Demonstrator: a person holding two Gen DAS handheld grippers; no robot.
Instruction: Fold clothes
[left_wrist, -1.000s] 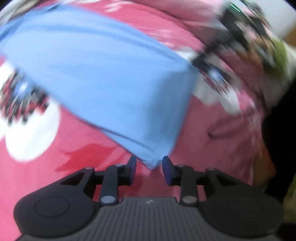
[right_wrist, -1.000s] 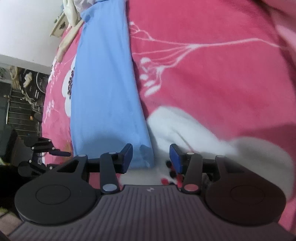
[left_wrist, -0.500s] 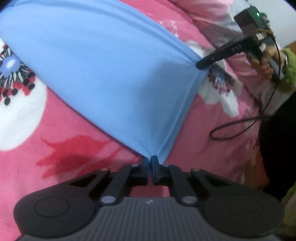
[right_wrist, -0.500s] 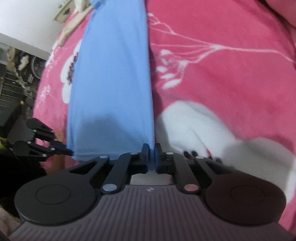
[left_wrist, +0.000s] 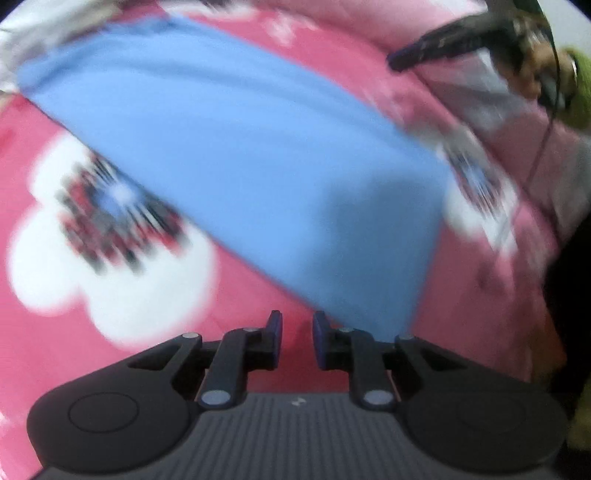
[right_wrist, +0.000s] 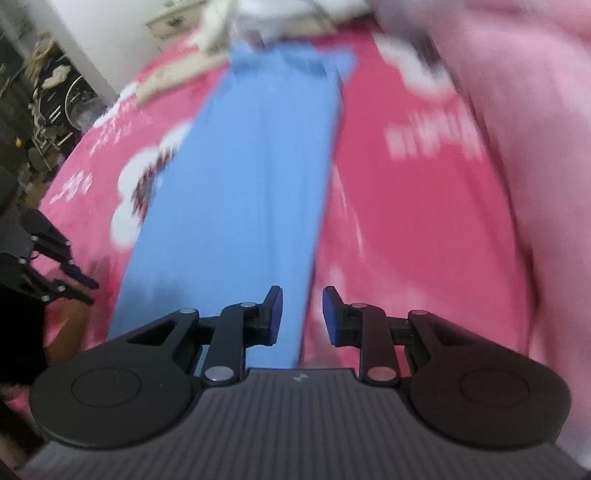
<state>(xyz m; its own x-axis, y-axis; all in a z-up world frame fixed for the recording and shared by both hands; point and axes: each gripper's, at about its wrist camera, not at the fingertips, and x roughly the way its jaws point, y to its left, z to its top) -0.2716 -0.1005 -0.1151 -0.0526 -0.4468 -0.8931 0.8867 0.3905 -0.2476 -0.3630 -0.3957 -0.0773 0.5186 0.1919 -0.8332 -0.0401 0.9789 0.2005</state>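
The blue garment (right_wrist: 240, 192) lies on the bed's pink flowered blanket (right_wrist: 406, 229) as a long narrow strip, running from 6 toward 12 o'clock in the right view. It looks already folded lengthwise; folding it crosswise seems left. The left tongs (left_wrist: 297, 332) and the right tongs (right_wrist: 302, 314) are both opening, released, with no cloth pinched between them.

Bare pink bed (right_wrist: 406, 229) lies free at 3 o'clock of the blue cloth (right_wrist: 251, 184) (itself flat, no bar to a pass). A pink heap (right_wrist: 535, 147) blocks farther right; clutter (right_wrist: 48, 110) crowds 10 o'clock.
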